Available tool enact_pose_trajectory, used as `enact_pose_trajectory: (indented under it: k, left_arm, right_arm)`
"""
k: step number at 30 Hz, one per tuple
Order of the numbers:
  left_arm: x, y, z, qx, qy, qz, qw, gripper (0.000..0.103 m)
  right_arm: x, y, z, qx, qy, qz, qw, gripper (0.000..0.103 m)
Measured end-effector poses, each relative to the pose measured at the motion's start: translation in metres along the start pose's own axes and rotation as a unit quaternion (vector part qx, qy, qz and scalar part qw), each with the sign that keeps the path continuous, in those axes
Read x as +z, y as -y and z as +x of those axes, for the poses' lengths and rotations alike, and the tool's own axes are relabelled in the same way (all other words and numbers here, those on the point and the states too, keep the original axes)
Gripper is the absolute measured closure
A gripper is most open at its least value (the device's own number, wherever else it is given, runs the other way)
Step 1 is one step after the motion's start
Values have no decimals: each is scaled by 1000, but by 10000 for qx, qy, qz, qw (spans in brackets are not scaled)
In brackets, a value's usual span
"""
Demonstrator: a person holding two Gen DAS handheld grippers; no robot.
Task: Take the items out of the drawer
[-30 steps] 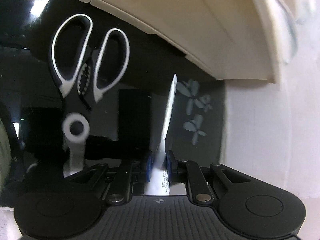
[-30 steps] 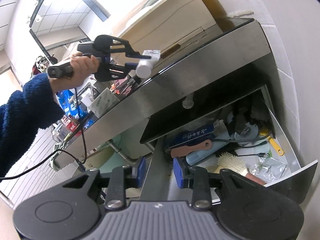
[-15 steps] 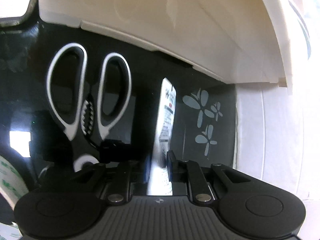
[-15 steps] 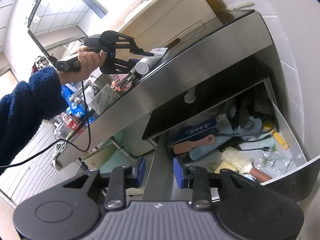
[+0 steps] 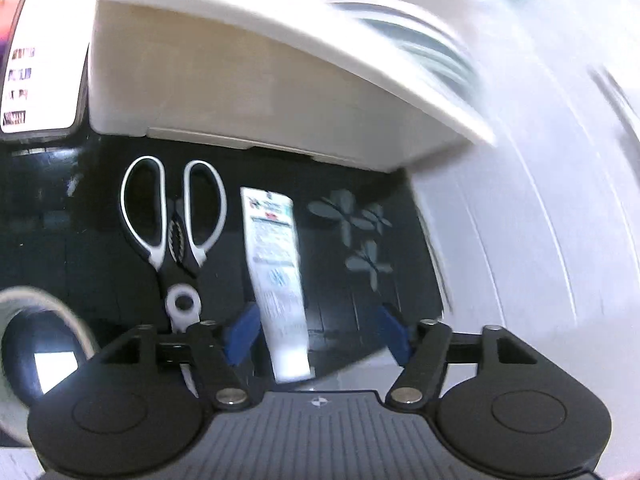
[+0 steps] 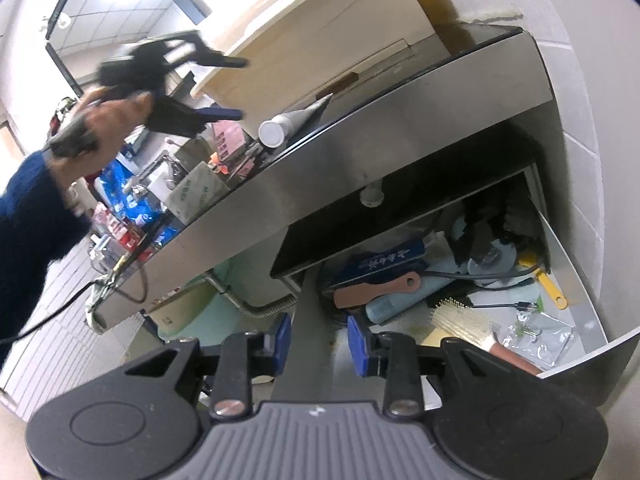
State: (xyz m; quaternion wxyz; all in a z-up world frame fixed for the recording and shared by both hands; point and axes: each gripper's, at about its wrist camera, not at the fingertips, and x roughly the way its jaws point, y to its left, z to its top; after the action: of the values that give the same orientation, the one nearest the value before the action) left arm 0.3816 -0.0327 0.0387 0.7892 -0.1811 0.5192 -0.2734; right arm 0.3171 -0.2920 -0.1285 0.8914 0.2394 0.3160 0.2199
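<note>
Jaws: your left gripper (image 5: 316, 334) has just opened, tube (image 5: 276, 276) released beside scissors (image 5: 176, 216); right gripper (image 6: 316, 340) closed, empty. Remaining in drawer (image 6: 560, 240): hairbrush (image 6: 464, 322), more.

The person wears a fuzzy dark-blue sleeve (image 6: 24, 216), and each hand-held gripper, the left gripper (image 5: 316, 334) like the right gripper (image 6: 316, 338), is matte black with a ribbed grey top plate, round side discs, silver screws, blue pads and a thin black cable (image 6: 44, 320).
</note>
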Motion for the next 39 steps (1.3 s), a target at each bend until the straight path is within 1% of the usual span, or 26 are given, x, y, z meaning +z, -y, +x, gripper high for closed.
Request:
enact_pose_trajectory:
  k: [2,5,6,7,8,9,11,13,14,15,16,18,21,23,25,28,32,37,39]
  left_arm:
    - [-23,4,-7,-21,120,191,9997,28]
    - [-65,4,-12,101,298,463,9984,26]
    - [-75,10,-15,215,361,636,9971,26]
    - [-86,16,-17,334,427,809,9953,25]
    - [-101,23,-18,486,523,970,9927,20]
    - [-114,26,-15,621,597,1128,9899,18]
    - [-138,27,-14,831,708,1360,9847,18]
    - [-161,22,-15,956,771,1359,9831,17]
    - [-173,19,-20,1002,846,1319,9825,16]
    - [-185,15,-27,1099,902,1316,9811,16]
    - [-197,11,-35,1200,958,1318,9793,16]
    - [-218,8,-37,1471,1084,1392,9733,16]
    - [-246,4,-44,1787,1142,1487,9659,16]
    - [-262,2,-47,1838,1152,1585,9632,16]
    - [-271,2,-43,1992,1255,1546,9595,16]
    - [-286,-1,-45,2205,1297,1657,9524,15]
    - [-306,-15,-51,2476,1430,1388,9481,13]
    - [-326,-36,-56,2666,1403,963,9487,13]
    - [-333,-41,-57,2721,1386,934,9476,13]
  right_arm:
    - [2,-5,2,-122,-4,-117,9999,71]
    - [3,-13,2,-348,20,-325,9989,71]
    - [4,-15,2,-414,37,-353,9985,67]
    - [3,-16,2,-468,59,-359,9982,60]
    - [3,-17,2,-513,80,-359,9980,56]
    - [3,-18,1,-570,107,-364,9977,50]
    - [2,-20,-2,-662,147,-415,9968,46]
    - [0,-23,-5,-802,191,-450,9956,35]
    - [-2,-23,-7,-873,236,-456,9949,32]
    - [-3,-24,-9,-934,283,-477,9941,25]
    - [-5,-25,-11,-996,322,-509,9932,24]
    - [-8,-27,-14,-1145,346,-588,9911,22]
    - [-14,-29,-17,-1365,332,-703,9876,21]
    - [-19,-31,-18,-1530,290,-846,9842,21]
    - [-25,-34,-17,-1680,225,-1017,9803,20]
    - [-37,-37,-14,-1829,76,-1143,9764,20]
    - [-52,-35,-9,-1911,-143,-1098,9753,20]
    - [-67,-35,-2,-2087,-297,-1056,9718,20]
    - [-71,-37,0,-2120,-321,-1077,9708,20]
